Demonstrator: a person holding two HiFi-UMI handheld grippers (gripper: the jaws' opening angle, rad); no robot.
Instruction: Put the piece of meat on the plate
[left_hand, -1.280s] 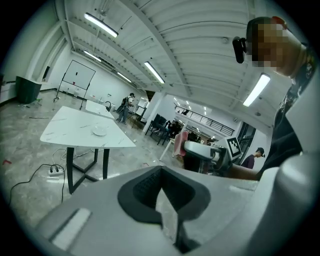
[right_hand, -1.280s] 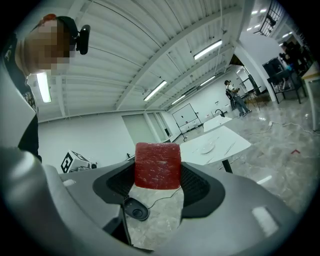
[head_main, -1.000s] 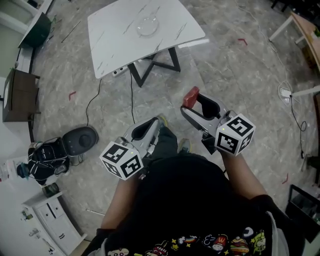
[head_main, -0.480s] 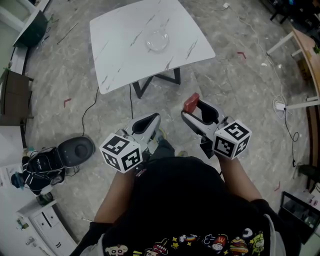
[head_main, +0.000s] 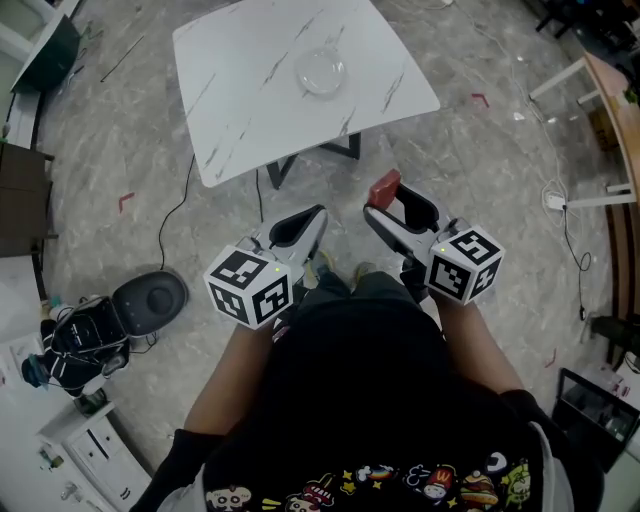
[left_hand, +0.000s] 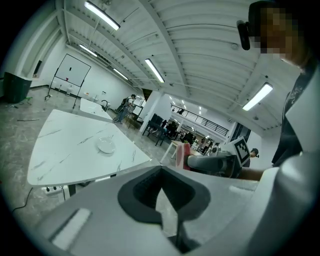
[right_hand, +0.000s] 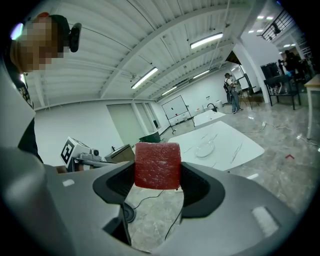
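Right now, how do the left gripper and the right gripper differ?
The right gripper has its jaws shut on the red piece of meat; the left gripper has its jaws together, nothing between them. In the head view the right gripper reaches slightly nearer the table than the left gripper. Both point toward the table and the plate.

a white marble-look table stands on a black frame over a grey mottled floor with bits of red tape. a black cable trails across the floor near a dark round device. a white cabinet sits at lower left. strip lights line the white ribbed ceiling.
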